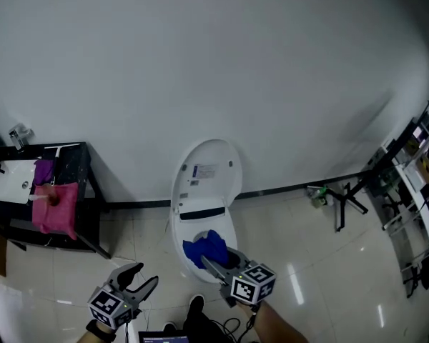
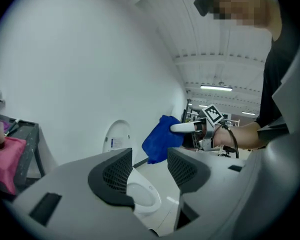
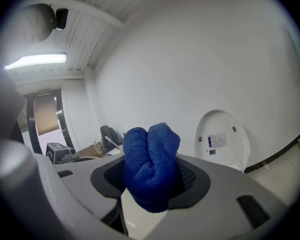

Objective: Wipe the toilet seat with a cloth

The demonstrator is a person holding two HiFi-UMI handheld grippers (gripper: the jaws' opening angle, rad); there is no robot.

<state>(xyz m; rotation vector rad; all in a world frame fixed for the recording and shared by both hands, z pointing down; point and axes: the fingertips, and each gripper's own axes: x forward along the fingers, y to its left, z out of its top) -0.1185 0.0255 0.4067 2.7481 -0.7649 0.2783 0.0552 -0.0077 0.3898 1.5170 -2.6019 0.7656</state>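
Observation:
A white toilet [image 1: 200, 224] stands against the wall with its lid [image 1: 207, 177] raised; its seat [image 2: 142, 196] shows low between my left jaws. My right gripper [image 1: 213, 263] is shut on a bunched blue cloth [image 1: 204, 249], which hangs above the bowl. In the right gripper view the blue cloth [image 3: 152, 171] fills the gap between the jaws, and the lid [image 3: 222, 141] rises behind. My left gripper [image 1: 139, 277] is open, off to the toilet's left and above the floor. It looks across at the blue cloth [image 2: 162, 139] and the right gripper [image 2: 182, 129].
A black stand [image 1: 86, 191] with a white basin [image 1: 14, 181] and a pink towel [image 1: 56, 207] is at the left wall. A black tripod [image 1: 347, 199] and metal shelving [image 1: 415, 206] stand to the right. Glossy tiled floor surrounds the toilet.

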